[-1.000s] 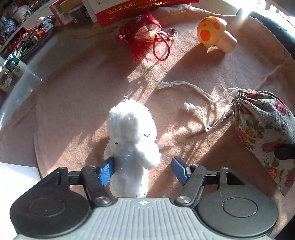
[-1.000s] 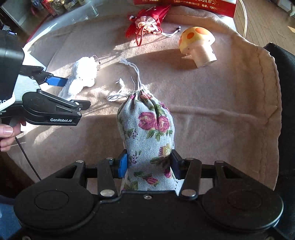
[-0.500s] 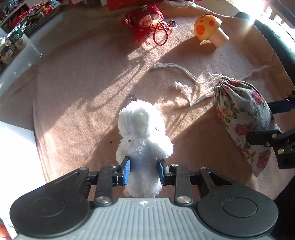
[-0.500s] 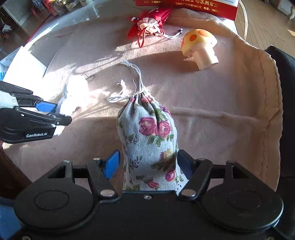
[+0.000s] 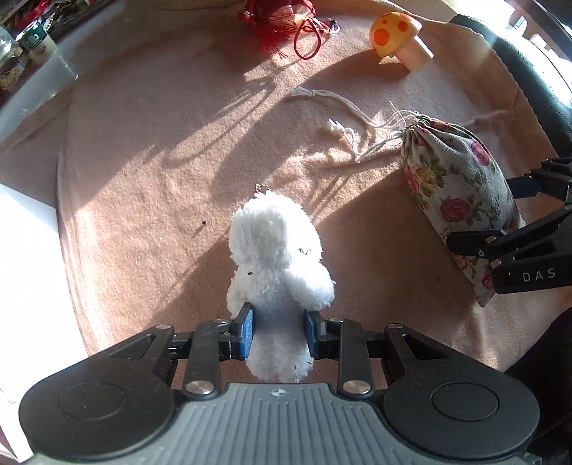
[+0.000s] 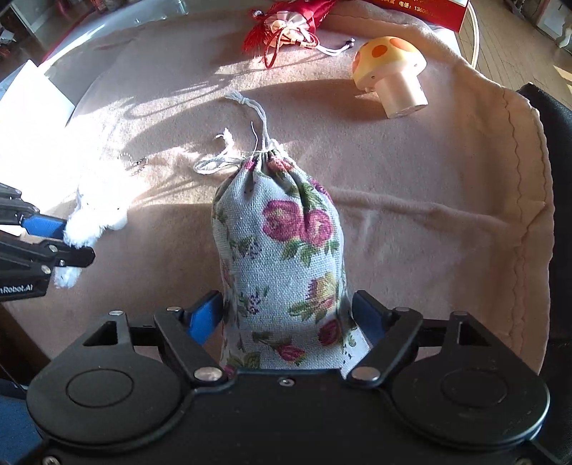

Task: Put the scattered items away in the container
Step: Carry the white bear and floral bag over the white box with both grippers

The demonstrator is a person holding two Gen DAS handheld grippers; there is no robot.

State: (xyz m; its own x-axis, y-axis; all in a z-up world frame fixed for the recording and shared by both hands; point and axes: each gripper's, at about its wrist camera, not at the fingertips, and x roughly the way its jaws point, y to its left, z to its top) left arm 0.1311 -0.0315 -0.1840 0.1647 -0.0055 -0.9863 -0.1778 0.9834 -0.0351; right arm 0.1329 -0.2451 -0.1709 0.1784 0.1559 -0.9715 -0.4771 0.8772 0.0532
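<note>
My left gripper is shut on the lower body of a white plush toy, which stands up from the beige cloth. In the right wrist view the plush shows at the far left between the left gripper's fingers. A floral drawstring bag, its mouth drawn closed, lies between the jaws of my right gripper. Those jaws are opening, and the pads stand off the bag's sides. The bag also shows at the right of the left wrist view.
A yellow mushroom toy lies on its side at the back right. Behind the middle sits a red tasselled pouch. White paper lies off the cloth's left edge. A black padded edge borders the right.
The left gripper closed on the white plush and lifted it slightly. The right gripper's jaws spread away from the floral bag they had been gripping.
</note>
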